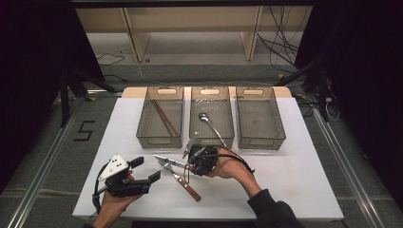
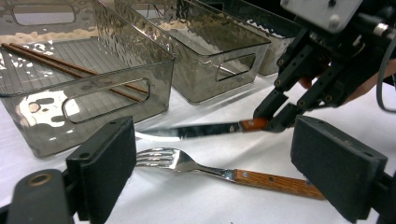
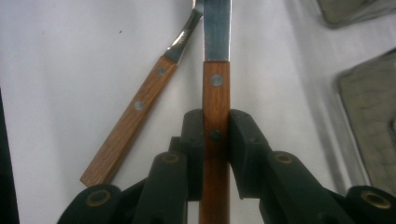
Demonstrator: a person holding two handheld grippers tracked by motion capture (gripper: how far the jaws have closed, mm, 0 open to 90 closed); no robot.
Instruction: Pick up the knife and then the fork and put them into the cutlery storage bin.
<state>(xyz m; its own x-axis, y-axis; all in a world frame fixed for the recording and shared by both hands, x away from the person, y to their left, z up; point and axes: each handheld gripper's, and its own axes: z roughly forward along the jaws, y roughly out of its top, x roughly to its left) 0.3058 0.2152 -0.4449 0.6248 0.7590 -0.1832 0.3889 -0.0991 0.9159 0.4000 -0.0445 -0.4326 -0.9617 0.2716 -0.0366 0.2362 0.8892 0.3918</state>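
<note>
- High view: above the worktop's near edge, facing forward and down.
- Gripper views: low, close; both share the knife and fork.

On the bench stand three clear grey plastic bins, one holding two wooden chopsticks and one a single metal spoon, while in front lie one wood-handled knife and one wood-handled fork, with two hand-held grippers present.
</note>
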